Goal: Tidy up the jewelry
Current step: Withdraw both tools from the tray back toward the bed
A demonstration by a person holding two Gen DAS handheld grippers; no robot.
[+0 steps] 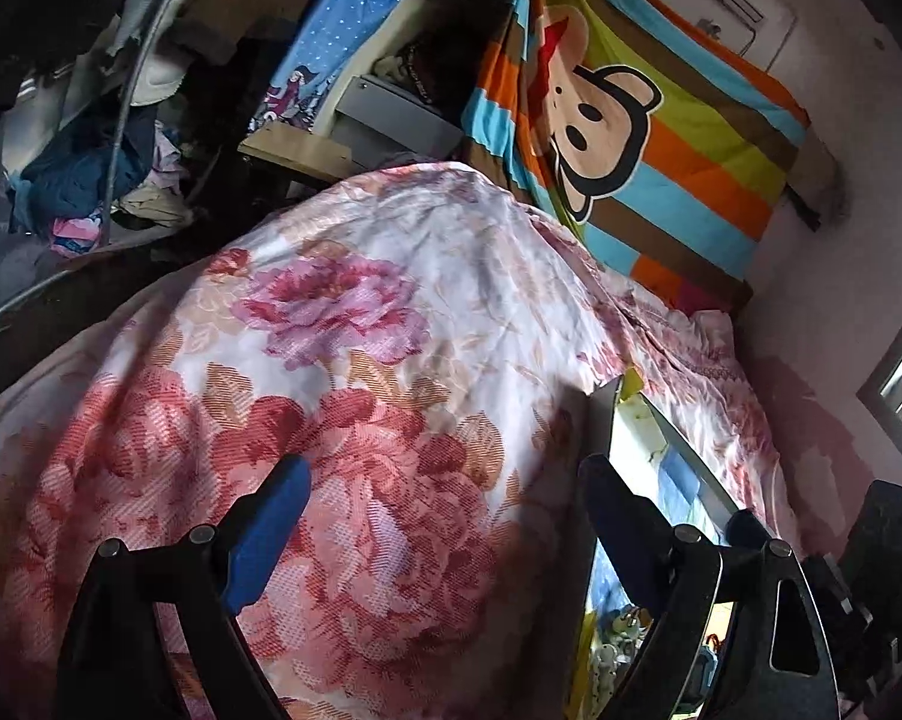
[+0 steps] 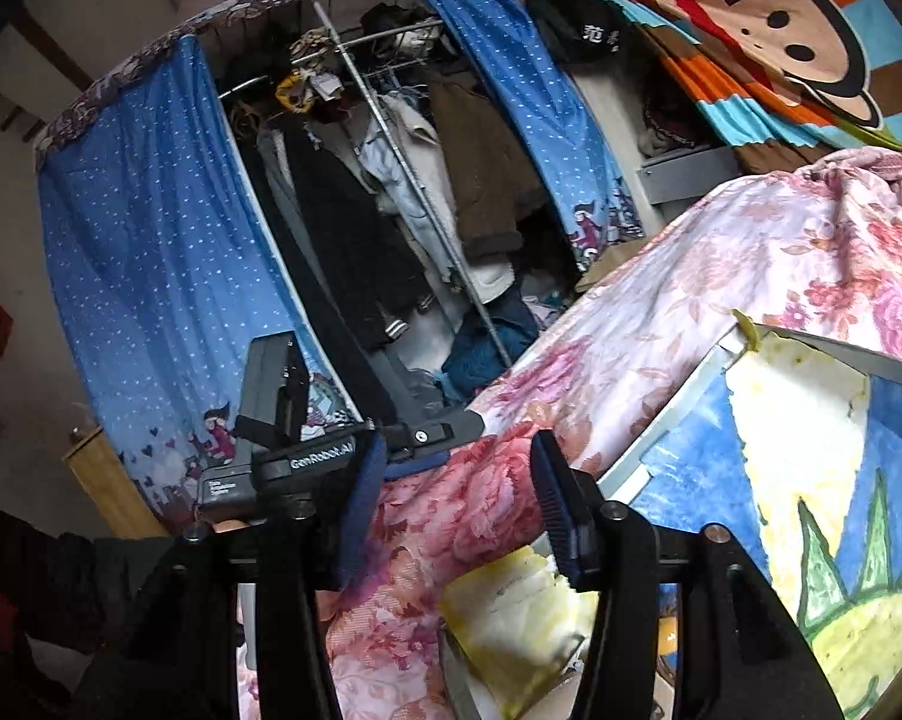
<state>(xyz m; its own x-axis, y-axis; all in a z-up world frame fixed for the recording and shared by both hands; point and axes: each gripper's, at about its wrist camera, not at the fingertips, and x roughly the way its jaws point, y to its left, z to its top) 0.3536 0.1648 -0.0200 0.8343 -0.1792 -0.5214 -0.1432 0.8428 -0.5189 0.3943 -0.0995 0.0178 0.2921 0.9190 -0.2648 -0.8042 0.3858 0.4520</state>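
Honestly, no jewelry shows in either view, so I can't say where it is or which way it points, and no long axis can be read. My guess: the task is barely started, or between steps, with all the sorting left.

Landmark is the floral quilt (image 1: 354, 360). The left gripper (image 1: 444, 516) hovers over it, jaws wide apart, nothing between them. The right gripper (image 2: 457, 504) is also above the quilt, jaws partly apart and empty. A painted board (image 2: 811, 480) lies on the quilt's right side, long edge running away from the cameras. Behind the quilt hangs a striped monkey sheet (image 1: 631, 138), and left of the quilt stands a wardrobe (image 2: 390, 210) with blue curtains.
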